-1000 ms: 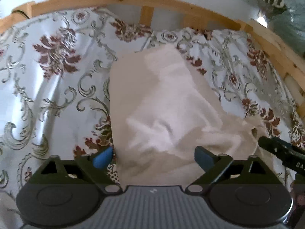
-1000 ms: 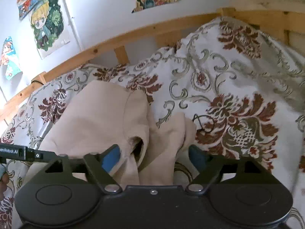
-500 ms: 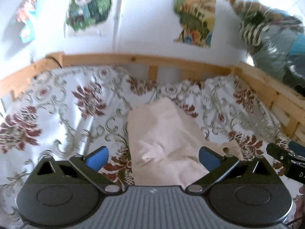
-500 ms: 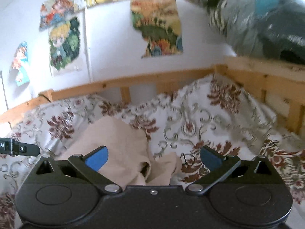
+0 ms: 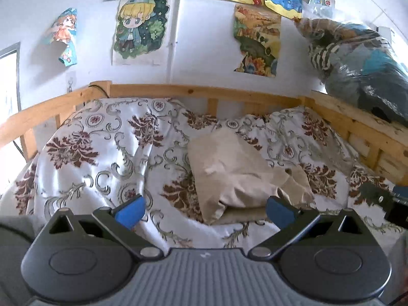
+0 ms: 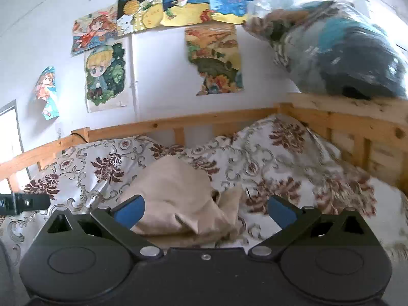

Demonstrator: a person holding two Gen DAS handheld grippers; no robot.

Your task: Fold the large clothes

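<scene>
**Both hand-held grippers pulling back from the folded garment**

Compared with a second ago, both cameras are sitting farther from the garment (image 5: pixel 237 173) and tilting higher: the wall posters (image 5: pixel 139 28) and the bagged bundle (image 5: pixel 357 66) on the bed frame (image 5: pixel 204 91) are now filling the top of each view, where before the cloth was filling most of it. The right hand-held gripper (image 6: pixel 205 209) was closing around a fold of the cloth a second ago; its jaws have just been opening, and they are now standing wide with nothing pressed between the blue pads (image 6: pixel 130 210). The left hand-held gripper (image 5: pixel 205 210) is also gaping wide and holding nothing.

The garment, a beige piece, is lying folded into a compact, roughly rectangular bundle in the middle of the bed, on the floral cover (image 5: pixel 102 153), well short of the frame's far rail. Its right edge is looking rumpled, with a loose flap (image 5: pixel 295 186) sticking out beside the main fold.
</scene>
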